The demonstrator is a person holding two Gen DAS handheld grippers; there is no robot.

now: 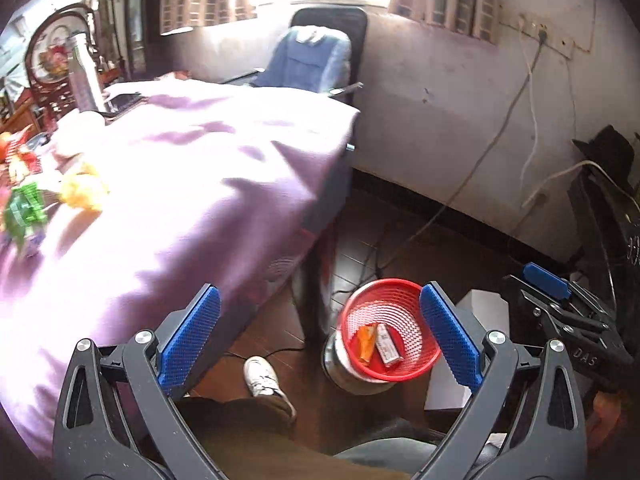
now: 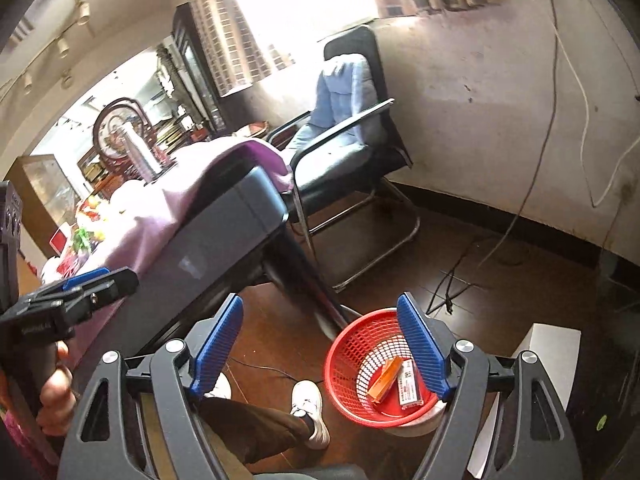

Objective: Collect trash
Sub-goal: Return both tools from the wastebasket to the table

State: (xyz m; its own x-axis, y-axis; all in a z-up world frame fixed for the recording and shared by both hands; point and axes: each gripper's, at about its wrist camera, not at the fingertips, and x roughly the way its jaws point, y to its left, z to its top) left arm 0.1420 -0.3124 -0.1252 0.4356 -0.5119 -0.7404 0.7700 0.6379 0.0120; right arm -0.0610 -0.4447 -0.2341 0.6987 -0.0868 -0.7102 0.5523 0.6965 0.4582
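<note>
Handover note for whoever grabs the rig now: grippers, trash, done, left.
Left gripper: open, nothing between the fingers.
Right gripper: open, empty too.
Red basket stands on the floor beside the table, on top of a metal can. It holds an orange wrapper and a small white-and-red box.
Done: those two pieces are binned.
Left: a yellow crumpled piece and green packaging lie on the purple cloth at the table's far left.
</note>
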